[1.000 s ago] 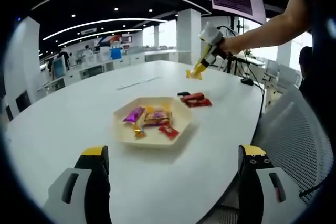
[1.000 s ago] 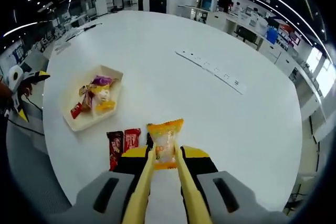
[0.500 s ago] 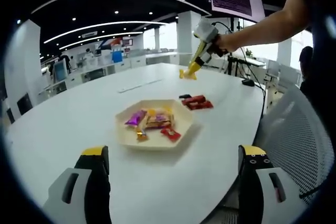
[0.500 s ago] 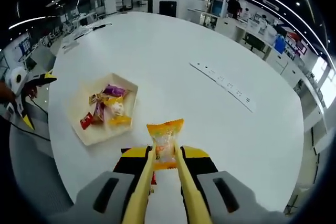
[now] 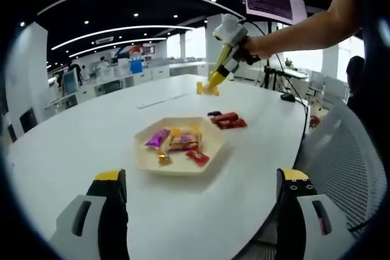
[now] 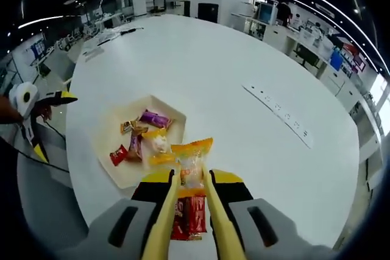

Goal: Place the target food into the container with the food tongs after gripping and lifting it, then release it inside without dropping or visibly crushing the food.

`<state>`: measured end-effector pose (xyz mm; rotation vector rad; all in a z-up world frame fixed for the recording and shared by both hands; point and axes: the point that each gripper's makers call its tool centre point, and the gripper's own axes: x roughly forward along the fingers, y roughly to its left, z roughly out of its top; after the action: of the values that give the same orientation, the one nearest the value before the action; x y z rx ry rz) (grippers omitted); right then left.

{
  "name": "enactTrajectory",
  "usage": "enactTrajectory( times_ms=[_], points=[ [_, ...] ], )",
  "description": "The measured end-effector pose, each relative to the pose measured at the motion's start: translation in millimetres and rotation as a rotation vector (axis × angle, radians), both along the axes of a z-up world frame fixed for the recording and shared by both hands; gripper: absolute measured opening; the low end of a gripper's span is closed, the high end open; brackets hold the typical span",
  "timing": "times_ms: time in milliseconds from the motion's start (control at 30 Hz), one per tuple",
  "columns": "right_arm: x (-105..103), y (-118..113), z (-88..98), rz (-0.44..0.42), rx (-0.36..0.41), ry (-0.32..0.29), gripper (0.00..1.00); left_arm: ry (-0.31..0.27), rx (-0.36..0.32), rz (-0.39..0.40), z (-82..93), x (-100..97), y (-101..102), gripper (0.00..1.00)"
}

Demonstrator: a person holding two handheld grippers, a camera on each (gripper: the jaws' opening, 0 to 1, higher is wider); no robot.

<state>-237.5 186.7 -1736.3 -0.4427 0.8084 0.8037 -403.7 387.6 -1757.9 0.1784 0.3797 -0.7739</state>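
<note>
We see the target food as a small orange-yellow snack packet [image 6: 192,162], crinkly film with a pale window at its middle, held in the air above the glossy white table [image 6: 244,59] and just beside the tray [image 6: 116,132]. The yellow food tongs [image 6: 189,211] in our right gripper [image 6: 190,190] are drawn nearly together, tips pinching the packet's lower half without visibly flattening it. The tray is a shallow, cream, hexagonal dish holding several wrapped sweets, with two red packets [image 5: 228,120] lying flat on the table next to it; our left gripper [image 5: 204,190] stands with its jaws wide apart, holding nothing.
</note>
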Motion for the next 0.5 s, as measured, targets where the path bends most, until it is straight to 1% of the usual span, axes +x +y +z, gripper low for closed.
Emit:
enactTrajectory(
  times_ms=[133, 333, 400, 500],
  points=[
    [-5.8, 15.8, 1.1, 0.023, 0.007, -0.001, 0.21, -0.001, 0.002, -0.004, 0.7, -0.6, -0.9, 0.99],
    [-18.2, 48.9, 5.4, 0.073, 0.025, -0.006, 0.21, 0.001, 0.003, -0.009, -0.4, -1.0, -1.2, 0.99],
    [-20.3, 56.0, 5.0, 0.081, 0.024, -0.003, 0.21, 0.001, 0.006, -0.011, -0.3, -1.2, -1.5, 0.99],
    [-26.7, 73.8, 6.9, 0.1, 0.041, 0.004, 0.21, 0.0, 0.007, -0.016, -1.0, -2.0, -1.9, 0.99]
  ],
)
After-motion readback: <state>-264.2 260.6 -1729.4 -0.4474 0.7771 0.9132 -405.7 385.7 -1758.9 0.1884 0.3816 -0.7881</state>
